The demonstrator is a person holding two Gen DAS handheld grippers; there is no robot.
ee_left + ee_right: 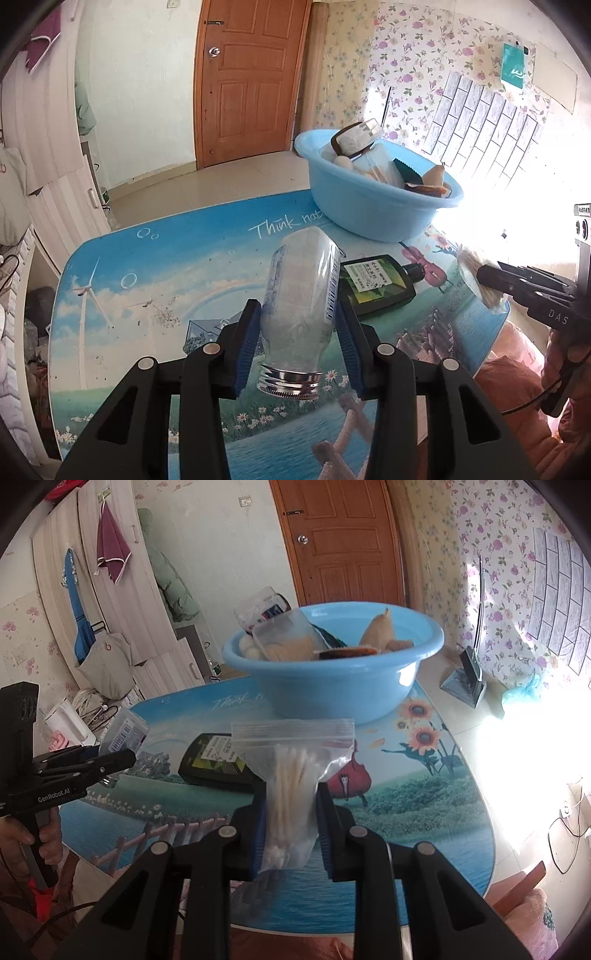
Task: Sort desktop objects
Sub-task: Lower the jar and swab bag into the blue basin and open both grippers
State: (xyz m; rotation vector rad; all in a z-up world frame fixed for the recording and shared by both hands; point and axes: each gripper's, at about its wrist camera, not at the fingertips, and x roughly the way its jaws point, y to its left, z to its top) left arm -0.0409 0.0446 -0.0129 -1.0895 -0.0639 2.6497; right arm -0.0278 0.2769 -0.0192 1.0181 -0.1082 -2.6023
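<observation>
Bottle [301, 291], clear with its metal cap toward the camera, sits clamped in the left gripper [299, 345] above the table [155, 258]; carry it level over the blue basin [369, 206] rim before letting go. From the right wrist, the right gripper [290, 825] pinches a bag of cotton swabs [291, 775]; lift it clear of the dark bottle [218, 762] first.

Brown panelled door [248, 79], maroon towel [112, 549] (hanging), floral wallpaper [417, 48] behind.
</observation>
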